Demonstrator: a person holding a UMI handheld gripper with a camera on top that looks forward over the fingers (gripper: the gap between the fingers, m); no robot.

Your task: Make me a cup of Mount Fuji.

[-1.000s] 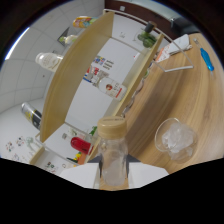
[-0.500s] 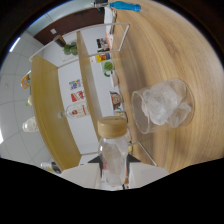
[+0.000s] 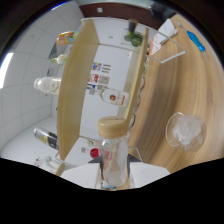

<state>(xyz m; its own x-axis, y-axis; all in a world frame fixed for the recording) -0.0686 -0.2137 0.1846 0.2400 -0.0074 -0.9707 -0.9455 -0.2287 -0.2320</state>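
1. You are holding a clear bottle (image 3: 114, 160) with a tan lid (image 3: 112, 126) right in front of the gripper. The bottle looks see-through and I cannot tell how much is in it.
2. The tongs themselves are hidden under the dark part at the bottom. I cannot tell if they are spread or pinching the bottle.
3. The glass of ice (image 3: 185, 132) sits on the wooden counter (image 3: 200, 85), off to one side of the bottle and a little way from it.
4. The whole view is tipped sideways, so the bottle may be tipped too. If the lid is loose, it could drip or spill.
5. The lid is on. I think it has to come off before you can pour into the glass.
6. If you swing the bottle too fast toward the glass, you could knock it over and the ice would slide out.
7. The counter is smooth, light wood. Behind it is a wooden shelf (image 3: 75, 100) with bottles and small boxes, and a white tiled wall (image 3: 25, 105). A blue thing (image 3: 195, 40) lies far off on the counter.
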